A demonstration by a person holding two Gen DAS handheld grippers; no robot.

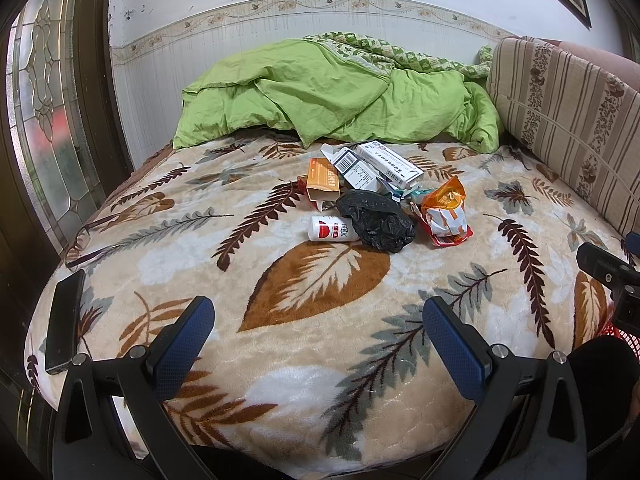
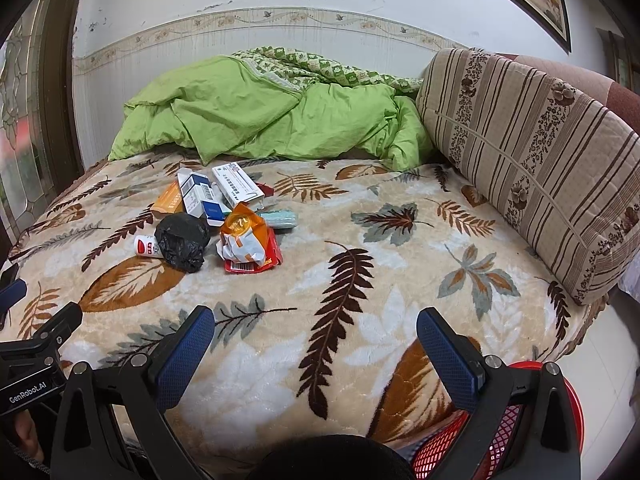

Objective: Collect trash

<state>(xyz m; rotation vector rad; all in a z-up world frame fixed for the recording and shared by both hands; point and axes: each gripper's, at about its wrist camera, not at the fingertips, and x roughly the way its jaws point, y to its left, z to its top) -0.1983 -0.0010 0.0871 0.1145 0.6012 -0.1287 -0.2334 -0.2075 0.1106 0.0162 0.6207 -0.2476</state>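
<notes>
Left wrist: left gripper (image 1: 318, 334) jaws wide, empty. Trash pile (image 1: 380, 204) mid-bed (image 1: 320, 360), well ahead. Black bag (image 1: 378, 220) soft, light; pinch a fold.

Right wrist: right gripper (image 2: 316, 336) jaws wide, empty. Cartons (image 2: 218, 194) stiff, crushable; red basket (image 2: 516, 420) just below.

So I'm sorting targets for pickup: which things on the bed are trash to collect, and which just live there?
Trash:
black plastic bag
white bottle
orange box
white cartons
orange snack wrapper
red mesh bin, probably where it goes

Not trash:
green duvet
striped cushion
phone
</notes>
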